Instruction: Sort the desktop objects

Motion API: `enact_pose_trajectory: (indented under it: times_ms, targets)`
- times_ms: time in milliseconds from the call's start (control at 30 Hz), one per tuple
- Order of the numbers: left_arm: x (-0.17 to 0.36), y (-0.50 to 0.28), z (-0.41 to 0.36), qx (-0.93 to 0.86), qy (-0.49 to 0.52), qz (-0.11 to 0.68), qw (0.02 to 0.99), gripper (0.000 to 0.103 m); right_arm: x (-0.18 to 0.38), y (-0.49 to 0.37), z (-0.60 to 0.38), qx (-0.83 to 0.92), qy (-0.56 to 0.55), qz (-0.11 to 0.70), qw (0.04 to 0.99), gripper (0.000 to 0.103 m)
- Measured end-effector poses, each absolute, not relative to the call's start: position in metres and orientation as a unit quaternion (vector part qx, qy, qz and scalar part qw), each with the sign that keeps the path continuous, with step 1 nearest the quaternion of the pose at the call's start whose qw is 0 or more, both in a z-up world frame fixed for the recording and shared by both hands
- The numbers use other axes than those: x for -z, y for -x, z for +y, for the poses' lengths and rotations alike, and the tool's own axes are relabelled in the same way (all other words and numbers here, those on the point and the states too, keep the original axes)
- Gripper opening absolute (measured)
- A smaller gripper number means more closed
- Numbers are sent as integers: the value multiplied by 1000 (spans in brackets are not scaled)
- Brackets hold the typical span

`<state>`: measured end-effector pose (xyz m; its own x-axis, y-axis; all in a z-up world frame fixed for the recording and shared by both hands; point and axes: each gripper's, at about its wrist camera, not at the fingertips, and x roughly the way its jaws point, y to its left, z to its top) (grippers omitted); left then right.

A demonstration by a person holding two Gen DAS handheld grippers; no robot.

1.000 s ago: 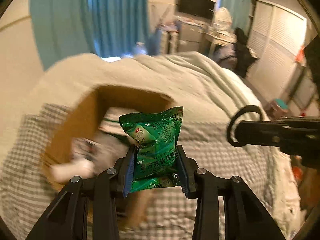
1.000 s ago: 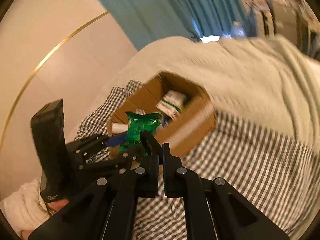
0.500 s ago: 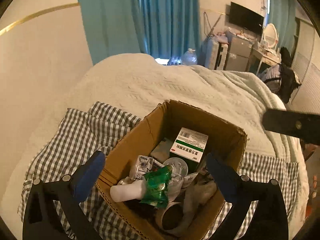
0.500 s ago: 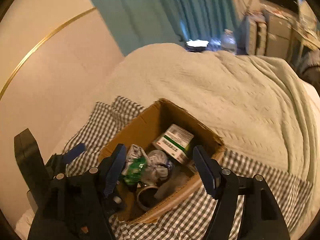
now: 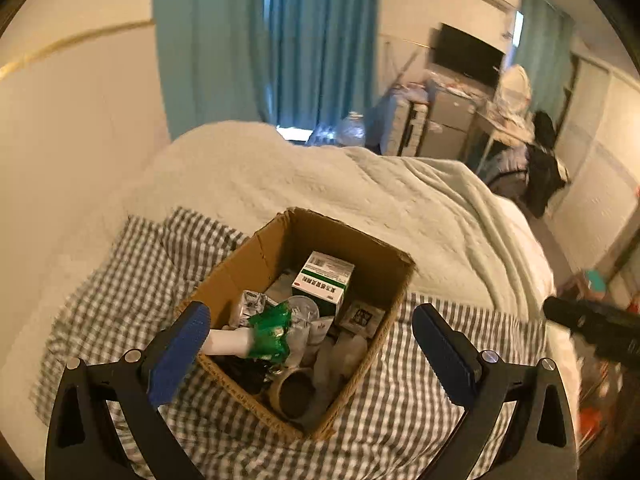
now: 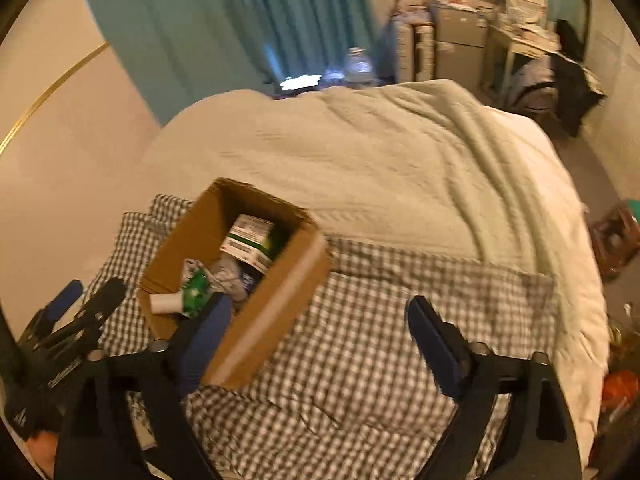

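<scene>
An open cardboard box (image 5: pixel 256 252) stands on a grey checked cloth (image 5: pixel 432 392) on the bed. Inside lie a green sachet (image 5: pixel 270 332), a white tube (image 5: pixel 224 346), a green and white medicine box (image 5: pixel 326 278), a tape roll (image 5: pixel 292 394) and other small items. My left gripper (image 5: pixel 310 354) is open and empty above the box's near side. My right gripper (image 6: pixel 320 344) is open and empty over the cloth, right of the box (image 6: pixel 280 304). The sachet (image 6: pixel 196 290) and medicine box (image 6: pixel 250 240) show there too.
A pale green blanket (image 5: pixel 360 188) covers the bed behind the box. A beige wall (image 5: pixel 72 128) is at the left, blue curtains (image 5: pixel 280 40) behind. Furniture and clutter (image 5: pixel 460 100) stand at the far right. The left gripper (image 6: pixel 64 320) shows at the right view's left edge.
My left gripper opened and let the green sachet fall into the box, then drew back and up. My right gripper opened from shut and swung to the right of the box.
</scene>
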<state>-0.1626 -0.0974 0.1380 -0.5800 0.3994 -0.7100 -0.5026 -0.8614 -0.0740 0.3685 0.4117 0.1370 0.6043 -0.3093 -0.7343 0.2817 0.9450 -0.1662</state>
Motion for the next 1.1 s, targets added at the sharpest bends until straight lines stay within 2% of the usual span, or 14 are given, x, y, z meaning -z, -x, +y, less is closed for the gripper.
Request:
enact_pose_trajectory:
  times_ms: [333, 600, 1100]
  targets:
    - [-119, 123, -95, -878, 398, 88, 252, 103, -133, -291, 409, 190, 65, 337, 920, 103]
    - [-114, 121, -89, -884, 399, 94, 227, 103, -112, -291, 411, 198, 106, 349, 910, 103]
    - [-114, 118, -86, -888, 383, 83, 239, 103, -100, -293, 414, 195, 103, 355, 908, 102]
